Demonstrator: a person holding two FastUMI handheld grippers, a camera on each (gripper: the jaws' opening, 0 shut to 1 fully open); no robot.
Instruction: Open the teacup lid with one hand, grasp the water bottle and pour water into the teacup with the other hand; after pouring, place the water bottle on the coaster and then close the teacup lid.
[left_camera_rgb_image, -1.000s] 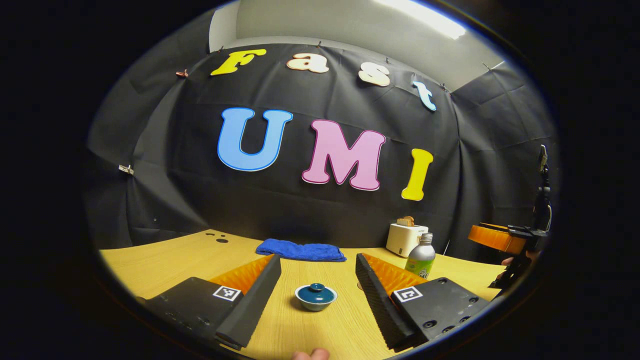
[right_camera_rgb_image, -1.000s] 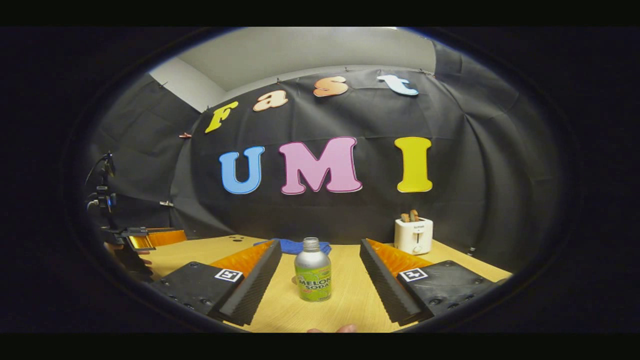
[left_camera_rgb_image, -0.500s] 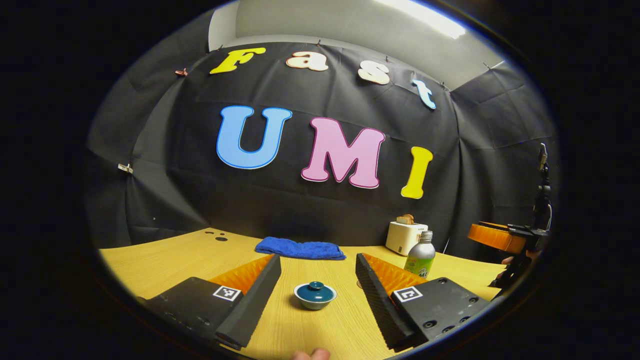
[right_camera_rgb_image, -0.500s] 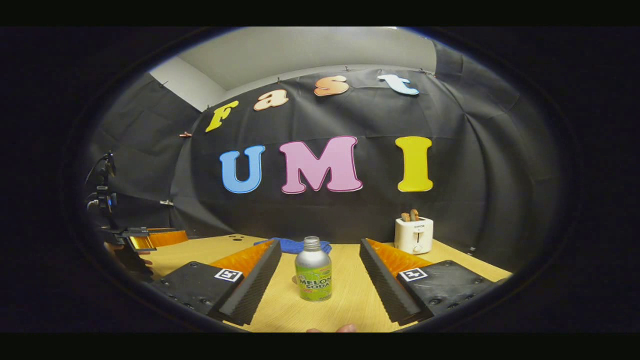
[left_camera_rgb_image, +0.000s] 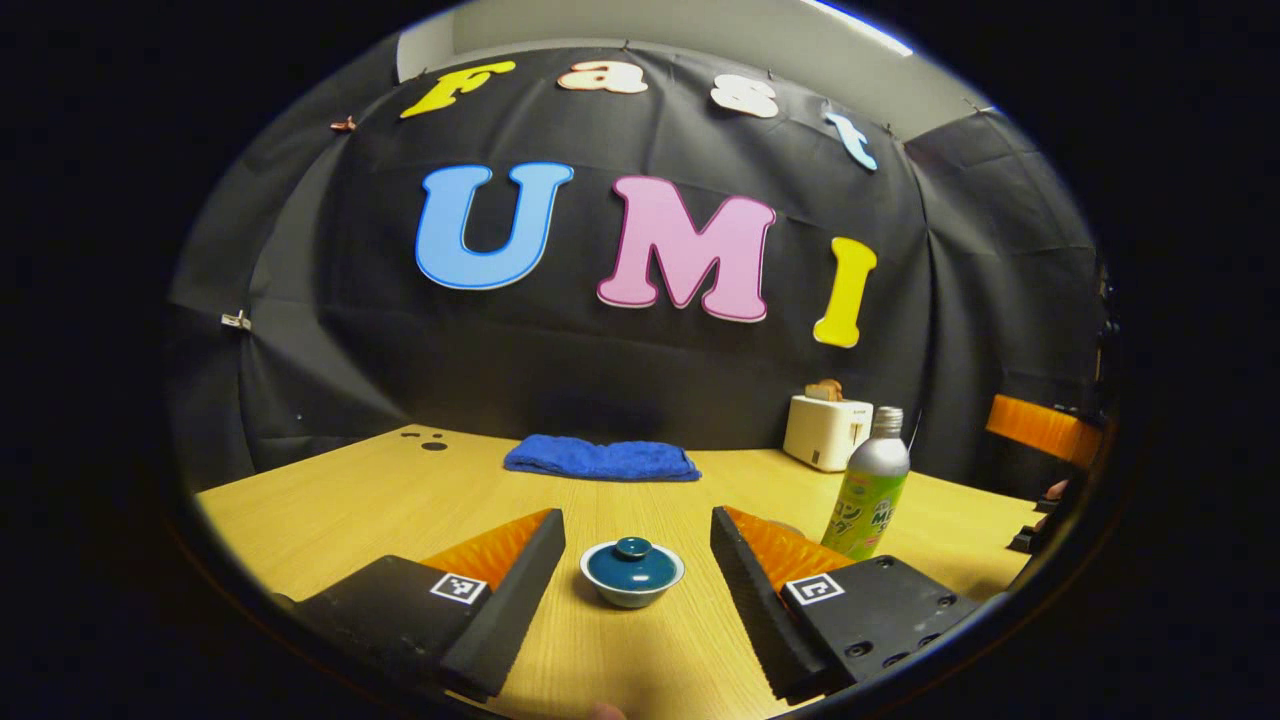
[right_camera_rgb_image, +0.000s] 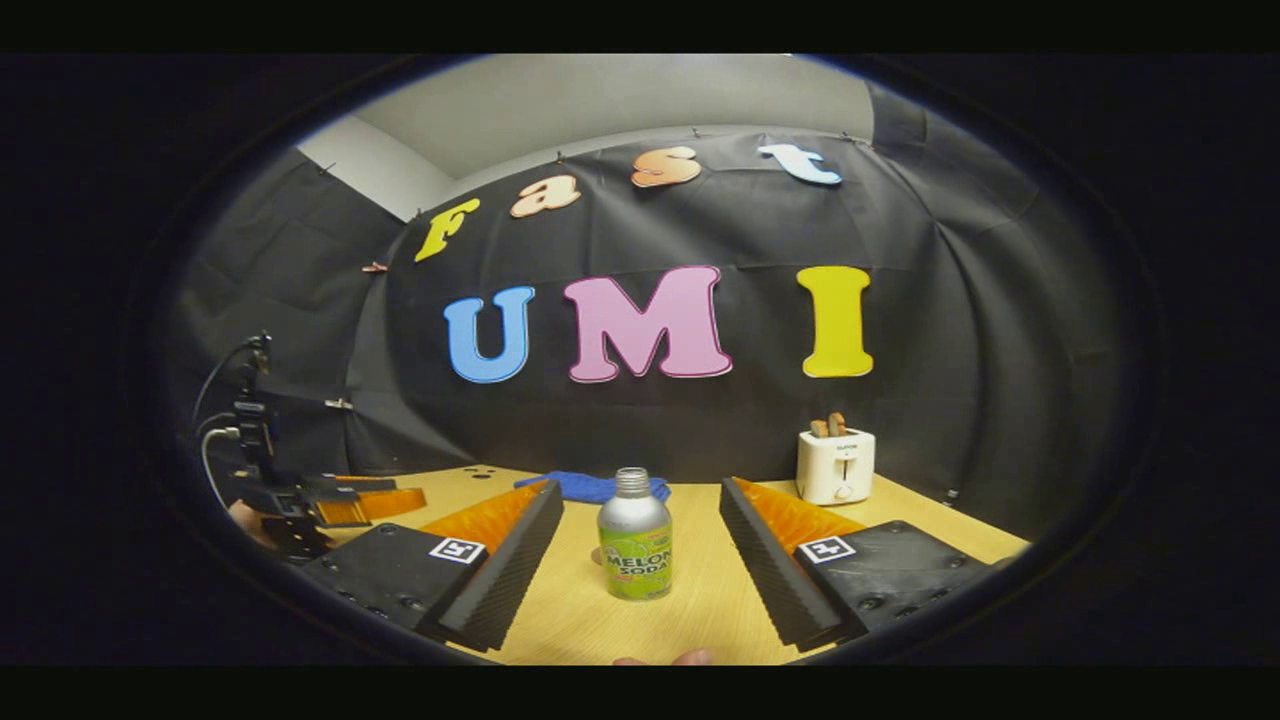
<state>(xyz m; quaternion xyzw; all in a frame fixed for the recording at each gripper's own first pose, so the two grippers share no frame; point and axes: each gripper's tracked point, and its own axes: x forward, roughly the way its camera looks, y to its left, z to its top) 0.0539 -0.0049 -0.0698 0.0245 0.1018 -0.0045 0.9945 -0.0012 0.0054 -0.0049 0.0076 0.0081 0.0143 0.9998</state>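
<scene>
- The left gripper (left_camera_rgb_image: 637, 575) is spread wide, and the teacup (left_camera_rgb_image: 632, 575) stands on the table between its two fingers, touching neither.
- The lid (left_camera_rgb_image: 631, 562) sits on the teacup and has a small round knob on top; this knob is probably the right place to pinch.
- The cup and the lid look like glazed ceramic, so they are likely smooth, a bit slippery and fragile.
- The right gripper (right_camera_rgb_image: 637, 565) is also spread apart, with the water bottle (right_camera_rgb_image: 634, 537) upright between its fingers and free of them.
- The bottle seems to be metal, stiff and round, without a cap; a hold on the middle of the body looks safest, because it could spill if it tilts early.
- The wooden table (left_camera_rgb_image: 380, 490) is flat and pale. A blue towel (left_camera_rgb_image: 600, 460) and a white toaster (right_camera_rgb_image: 836, 465) stand near the black cloth wall.
</scene>
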